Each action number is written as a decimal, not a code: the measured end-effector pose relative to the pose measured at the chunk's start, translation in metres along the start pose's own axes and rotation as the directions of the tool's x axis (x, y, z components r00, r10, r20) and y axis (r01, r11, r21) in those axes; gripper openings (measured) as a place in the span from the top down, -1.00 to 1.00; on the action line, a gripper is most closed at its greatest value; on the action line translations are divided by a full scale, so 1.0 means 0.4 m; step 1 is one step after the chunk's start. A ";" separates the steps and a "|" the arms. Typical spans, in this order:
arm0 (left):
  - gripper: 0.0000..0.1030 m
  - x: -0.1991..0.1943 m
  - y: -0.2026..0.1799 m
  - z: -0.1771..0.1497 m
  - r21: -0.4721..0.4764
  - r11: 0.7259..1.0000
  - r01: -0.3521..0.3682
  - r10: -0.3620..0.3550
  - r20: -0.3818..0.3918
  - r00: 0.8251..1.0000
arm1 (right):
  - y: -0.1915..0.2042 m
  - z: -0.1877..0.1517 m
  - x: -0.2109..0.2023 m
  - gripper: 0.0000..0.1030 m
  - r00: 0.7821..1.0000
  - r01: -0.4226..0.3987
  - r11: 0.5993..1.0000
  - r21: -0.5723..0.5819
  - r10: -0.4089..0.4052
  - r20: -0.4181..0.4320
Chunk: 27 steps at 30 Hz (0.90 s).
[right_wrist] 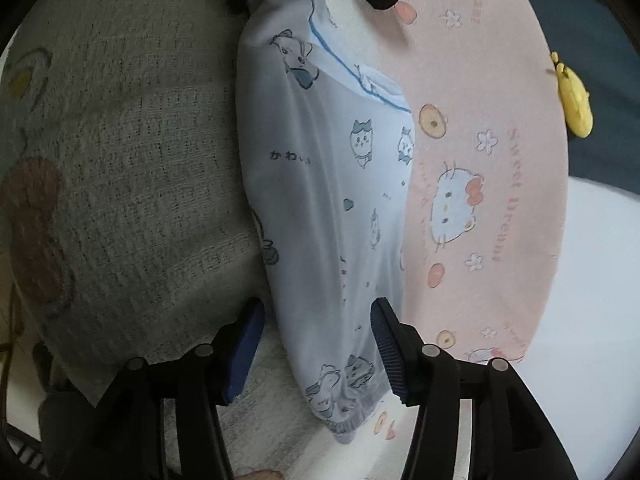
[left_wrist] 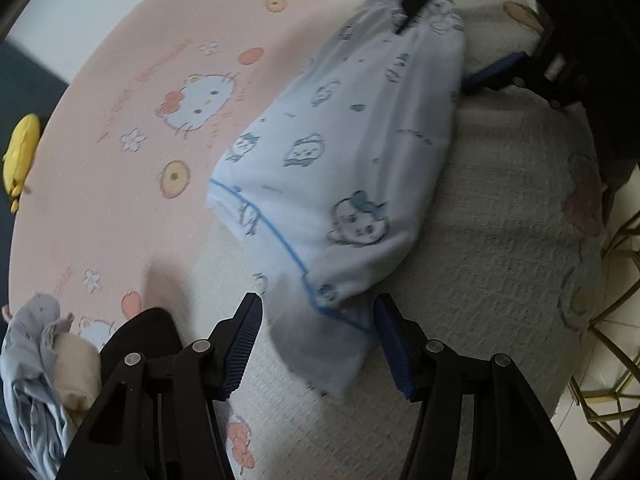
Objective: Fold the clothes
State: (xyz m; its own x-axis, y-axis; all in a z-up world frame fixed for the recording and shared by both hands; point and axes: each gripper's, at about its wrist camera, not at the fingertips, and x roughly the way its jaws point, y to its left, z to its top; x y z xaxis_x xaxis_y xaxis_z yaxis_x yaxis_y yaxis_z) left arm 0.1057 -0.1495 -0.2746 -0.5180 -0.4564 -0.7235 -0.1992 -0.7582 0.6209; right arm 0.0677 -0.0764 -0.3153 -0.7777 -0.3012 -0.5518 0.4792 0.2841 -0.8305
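A pale blue garment with cartoon prints and blue piping (left_wrist: 340,168) lies folded lengthwise on the bed, stretched between both grippers. My left gripper (left_wrist: 318,320) is open, its jaws on either side of the piped end. In the right wrist view the same garment (right_wrist: 328,200) runs up the middle. My right gripper (right_wrist: 318,324) is open, with the elastic cuff end (right_wrist: 344,396) lying between its jaws. The right gripper also shows at the top of the left wrist view (left_wrist: 420,0), over the far end.
The bed is covered by a pink Hello Kitty blanket (left_wrist: 140,80) and a cream textured blanket (left_wrist: 500,220). A heap of other clothes (left_wrist: 36,368) lies at the lower left. A yellow plush toy (left_wrist: 20,152) sits off the bed. A gold wire frame (left_wrist: 612,320) stands at right.
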 end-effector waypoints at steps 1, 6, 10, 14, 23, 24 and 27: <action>-0.08 0.005 -0.008 0.003 0.021 1.000 -0.016 0.016 0.003 1.000 | -0.001 0.001 0.002 -0.10 1.000 0.008 1.000 0.000 -0.008 0.002; -0.08 0.013 -0.032 0.004 0.097 0.986 -0.138 0.138 0.005 0.990 | -0.010 0.006 0.028 -0.10 0.999 0.049 0.999 0.014 -0.049 -0.006; -0.08 0.014 -0.049 -0.005 0.148 0.970 -0.195 0.196 0.009 0.981 | -0.018 0.011 0.049 -0.11 0.997 0.081 0.996 0.024 -0.081 -0.012; -0.08 0.016 -0.066 -0.014 0.199 0.947 -0.250 0.252 0.016 0.968 | -0.014 0.017 0.055 -0.10 0.995 0.100 0.995 0.023 -0.100 -0.009; -0.08 0.024 -0.091 -0.044 0.353 0.867 -0.352 0.358 0.051 0.932 | 0.021 0.032 0.049 0.58 0.996 0.091 0.996 -0.016 -0.090 0.012; -0.08 0.025 -0.092 -0.041 0.359 0.864 -0.353 0.360 0.049 0.932 | 0.028 0.036 0.050 0.63 0.996 0.091 0.995 -0.030 -0.091 0.013; -0.08 0.024 -0.102 -0.036 0.391 0.839 -0.378 0.382 0.071 0.921 | 0.045 0.045 0.053 0.79 0.995 0.099 0.993 -0.066 -0.098 0.012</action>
State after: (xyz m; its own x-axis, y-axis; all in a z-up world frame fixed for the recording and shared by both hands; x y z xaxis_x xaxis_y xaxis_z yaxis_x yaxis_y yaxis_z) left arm 0.1209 -0.1297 -0.3114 -0.6121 -0.6775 -0.4078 -0.2968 -0.2811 0.9126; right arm 0.0672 -0.0942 -0.3434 -0.8160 -0.3386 -0.4685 0.3721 0.3125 -0.8740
